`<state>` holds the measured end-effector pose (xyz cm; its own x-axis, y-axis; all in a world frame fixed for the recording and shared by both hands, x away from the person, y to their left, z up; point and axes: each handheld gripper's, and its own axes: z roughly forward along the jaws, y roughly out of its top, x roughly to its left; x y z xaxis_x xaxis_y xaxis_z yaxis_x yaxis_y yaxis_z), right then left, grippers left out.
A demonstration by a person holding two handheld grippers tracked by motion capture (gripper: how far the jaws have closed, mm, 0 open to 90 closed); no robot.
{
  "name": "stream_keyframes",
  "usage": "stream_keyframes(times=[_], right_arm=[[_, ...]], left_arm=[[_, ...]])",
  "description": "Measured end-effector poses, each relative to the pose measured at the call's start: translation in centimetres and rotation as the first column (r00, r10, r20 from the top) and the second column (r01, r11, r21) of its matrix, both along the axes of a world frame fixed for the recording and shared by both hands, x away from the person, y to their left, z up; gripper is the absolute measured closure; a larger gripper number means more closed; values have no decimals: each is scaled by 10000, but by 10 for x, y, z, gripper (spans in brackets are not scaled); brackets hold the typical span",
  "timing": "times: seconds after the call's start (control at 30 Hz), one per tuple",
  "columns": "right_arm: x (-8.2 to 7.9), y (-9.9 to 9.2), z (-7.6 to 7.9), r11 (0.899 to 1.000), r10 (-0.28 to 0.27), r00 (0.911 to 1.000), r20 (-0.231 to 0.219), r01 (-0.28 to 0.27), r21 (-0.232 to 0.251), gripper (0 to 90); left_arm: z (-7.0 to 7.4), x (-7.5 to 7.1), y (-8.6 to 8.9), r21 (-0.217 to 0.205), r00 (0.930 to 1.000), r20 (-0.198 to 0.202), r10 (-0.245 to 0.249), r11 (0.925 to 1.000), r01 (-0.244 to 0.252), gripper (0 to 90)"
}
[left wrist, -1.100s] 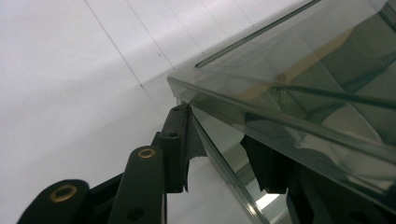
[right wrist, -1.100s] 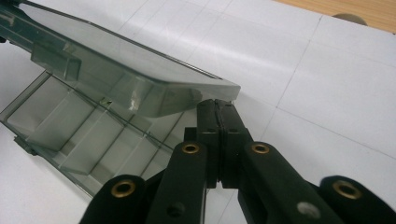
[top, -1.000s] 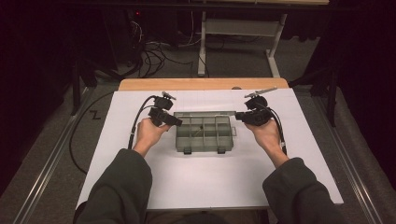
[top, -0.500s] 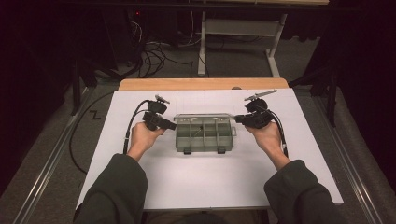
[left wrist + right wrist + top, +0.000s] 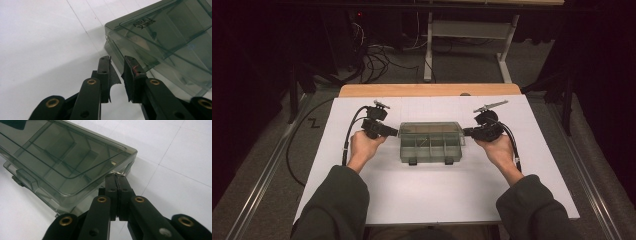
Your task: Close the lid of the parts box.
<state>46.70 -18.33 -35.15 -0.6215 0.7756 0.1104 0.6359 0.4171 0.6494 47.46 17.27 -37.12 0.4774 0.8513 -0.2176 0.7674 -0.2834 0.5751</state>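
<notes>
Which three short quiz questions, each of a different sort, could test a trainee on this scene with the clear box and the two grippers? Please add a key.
1. True or false: the lid of the compartment box is closed.
2. Multiple choice: the right gripper stands at which end of the box in the high view? A) left end B) right end C) above the lid
3. Short answer: is anything between the pads of the left gripper?

Key
1. True; the lid lies flat on the box.
2. B; its jaws are shut, tips at the box's corner.
3. No; a narrow empty gap remains, though the jaws have just been closing, beside the box's end wall.
</notes>
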Motion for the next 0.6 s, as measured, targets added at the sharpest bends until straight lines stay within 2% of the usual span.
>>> stream_keyframes(times=[0.2, 0.6], right_arm=[[-1, 0, -5, 10000, 16, 10000, -54, -16, -61, 900], [-2, 1, -14, 9997, 93, 9996, -260, -99, -244, 900]], left_arm=[[4, -2, -1, -145, 9996, 280, 20, 9999, -16, 760], [7, -6, -5, -249, 9984, 550, -111, 9996, 125, 758]])
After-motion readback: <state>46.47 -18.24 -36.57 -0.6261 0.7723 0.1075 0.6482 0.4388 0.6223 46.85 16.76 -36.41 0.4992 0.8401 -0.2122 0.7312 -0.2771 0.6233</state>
